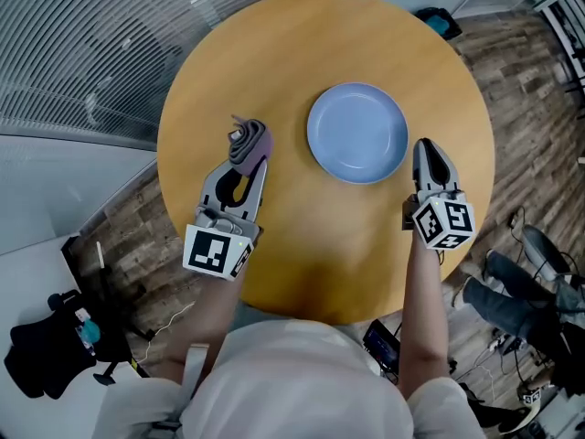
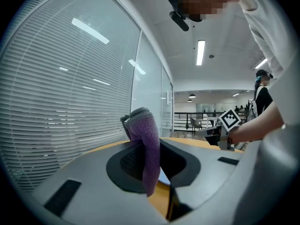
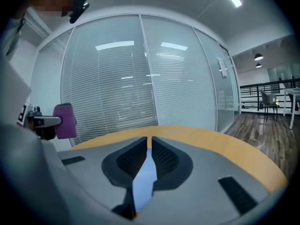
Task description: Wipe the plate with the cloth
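Observation:
A round pale blue plate (image 1: 356, 133) lies in the middle of the round wooden table (image 1: 302, 254). Left of it, my left gripper (image 1: 250, 156) is shut on a bunched purple-grey cloth (image 1: 249, 142), which sticks up out of the jaws (image 2: 143, 135) above the tabletop, apart from the plate. My right gripper (image 1: 424, 150) is just off the plate's right rim, shut, with nothing between its jaws. In the right gripper view only a thin slit is left between the jaws, and the plate's blue (image 3: 144, 178) shows through it. The cloth (image 3: 65, 121) appears at that view's left.
A glass wall with blinds (image 1: 82, 44) runs behind the table on the left. A teal object (image 1: 437, 20) sits beyond the table's far edge. On the floor are a black bag (image 1: 41, 359) at the left and chair legs and cables (image 1: 539, 254) at the right.

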### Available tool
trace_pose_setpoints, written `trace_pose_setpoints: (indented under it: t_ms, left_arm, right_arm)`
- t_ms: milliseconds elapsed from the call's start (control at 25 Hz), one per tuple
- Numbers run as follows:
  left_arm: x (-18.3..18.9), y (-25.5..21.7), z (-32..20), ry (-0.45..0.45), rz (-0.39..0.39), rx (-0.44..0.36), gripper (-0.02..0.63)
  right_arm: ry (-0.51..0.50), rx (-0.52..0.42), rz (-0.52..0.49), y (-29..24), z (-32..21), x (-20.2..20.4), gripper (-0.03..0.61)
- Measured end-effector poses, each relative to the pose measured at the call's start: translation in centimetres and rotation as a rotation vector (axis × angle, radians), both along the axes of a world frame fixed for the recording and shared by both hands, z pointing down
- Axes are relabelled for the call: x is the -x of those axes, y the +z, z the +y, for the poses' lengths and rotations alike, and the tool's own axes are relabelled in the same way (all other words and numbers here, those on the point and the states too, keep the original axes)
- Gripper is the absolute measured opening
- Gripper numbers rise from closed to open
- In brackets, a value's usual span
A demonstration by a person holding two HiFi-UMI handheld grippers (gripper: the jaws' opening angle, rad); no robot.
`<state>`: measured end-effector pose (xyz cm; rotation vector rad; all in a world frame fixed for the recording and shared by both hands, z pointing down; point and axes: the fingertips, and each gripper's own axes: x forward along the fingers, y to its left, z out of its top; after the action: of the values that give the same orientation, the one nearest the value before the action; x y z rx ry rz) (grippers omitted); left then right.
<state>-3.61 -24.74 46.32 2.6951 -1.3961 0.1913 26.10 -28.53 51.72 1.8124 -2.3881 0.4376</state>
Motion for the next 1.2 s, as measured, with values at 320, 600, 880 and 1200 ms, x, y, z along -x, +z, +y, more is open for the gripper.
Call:
trace_pose_setpoints:
  t_ms: [320, 600, 880, 1200]
  left_arm:
    - [0.6, 0.3, 0.1, -0.012, -0.001, 0.009, 0.052]
    - [0.8, 0.5, -0.3, -0.016, -0.006, 0.013, 0.052]
    - [0.9, 0.4, -0.2, -0.019, -0.008, 0.01, 0.052]
    - [1.2, 0.7, -0.2, -0.033, -0.013, 0.018, 0.052]
  right_arm:
    - [0.027, 0.114, -0.03, 4.9, -2.2, -0.9, 0.023]
    - [0.012, 0.245, 0.038, 9.5, -3.9, -1.6, 0.023]
    - [0.001, 0.365, 0.049, 12.3, -5.0, -1.8, 0.078]
    - [-0.042, 0.477, 0.022, 14.7, -5.8, -1.7, 0.164]
